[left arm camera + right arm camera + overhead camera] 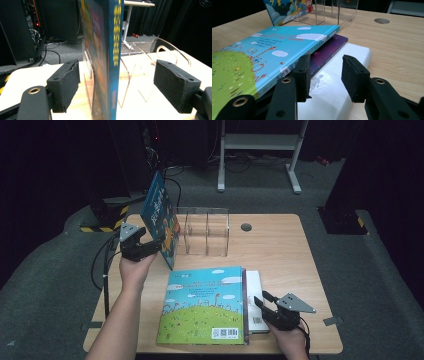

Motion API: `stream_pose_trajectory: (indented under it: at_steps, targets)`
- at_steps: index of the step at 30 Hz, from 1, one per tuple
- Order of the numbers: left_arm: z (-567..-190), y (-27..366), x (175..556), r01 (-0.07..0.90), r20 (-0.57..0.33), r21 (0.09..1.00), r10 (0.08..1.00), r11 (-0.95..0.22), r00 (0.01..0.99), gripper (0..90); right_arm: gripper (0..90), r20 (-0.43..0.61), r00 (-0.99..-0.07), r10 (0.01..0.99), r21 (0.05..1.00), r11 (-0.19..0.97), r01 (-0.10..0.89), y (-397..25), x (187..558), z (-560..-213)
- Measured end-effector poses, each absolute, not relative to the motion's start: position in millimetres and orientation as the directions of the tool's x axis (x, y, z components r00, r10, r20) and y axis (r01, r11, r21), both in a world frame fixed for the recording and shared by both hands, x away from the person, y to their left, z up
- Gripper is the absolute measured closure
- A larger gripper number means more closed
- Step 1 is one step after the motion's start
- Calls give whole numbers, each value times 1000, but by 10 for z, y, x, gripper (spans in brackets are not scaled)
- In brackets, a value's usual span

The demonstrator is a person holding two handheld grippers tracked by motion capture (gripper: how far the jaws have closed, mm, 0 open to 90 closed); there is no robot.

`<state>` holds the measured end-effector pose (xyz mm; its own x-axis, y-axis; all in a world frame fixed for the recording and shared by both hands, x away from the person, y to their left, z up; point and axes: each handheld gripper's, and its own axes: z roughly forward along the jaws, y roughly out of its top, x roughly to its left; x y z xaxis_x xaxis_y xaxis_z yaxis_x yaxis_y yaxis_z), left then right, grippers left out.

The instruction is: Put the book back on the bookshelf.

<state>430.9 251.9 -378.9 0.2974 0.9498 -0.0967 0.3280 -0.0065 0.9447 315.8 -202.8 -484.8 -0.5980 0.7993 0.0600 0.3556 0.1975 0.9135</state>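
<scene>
A blue picture book (160, 217) stands on edge and leans at the left end of a clear acrylic rack (206, 231). In the left gripper view its spine (115, 50) rises between the two wide-apart pads without touching either. My left gripper (152, 247) (118, 75) is open around it. A light-blue book with a green hill (205, 305) (262, 57) lies flat on a purple book (329, 47) and a white book (255, 287) (332, 85). My right gripper (262, 299) (326, 62) is open over the white book, its left jaw against the stack's edge.
The wooden table (280, 250) has a round cable hole (246, 226) (381, 20) behind the rack. A white metal stand (260, 142) and dark equipment with cables stand on the floor beyond the table. The rack's slots (140, 57) hold nothing.
</scene>
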Motion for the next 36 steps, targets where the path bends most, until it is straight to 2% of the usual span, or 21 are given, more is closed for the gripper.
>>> stream_pose_trajectory:
  at_steps: [15,16,24,27,36]
  targets:
    - [-4091,2576,4042,418,-156,908,917,-14,368,174,560,56,-607,793,910,210,358,-1989,3160,-4845]
    - [-4163,2573,3993,445,-178,896,908,-10,379,172,555,62,-606,793,908,207,364,-1986,3157,-4843]
    - [-4493,2521,3787,499,-178,865,904,-43,388,170,548,55,-612,789,909,215,358,-1978,3155,-4840]
    - [-4692,2508,3659,545,-215,838,896,-36,389,175,545,54,-613,788,909,215,357,-1978,3151,-4837]
    - [-4964,2454,3419,612,-255,790,883,-45,393,175,540,56,-620,783,907,219,359,-1958,3149,-4843]
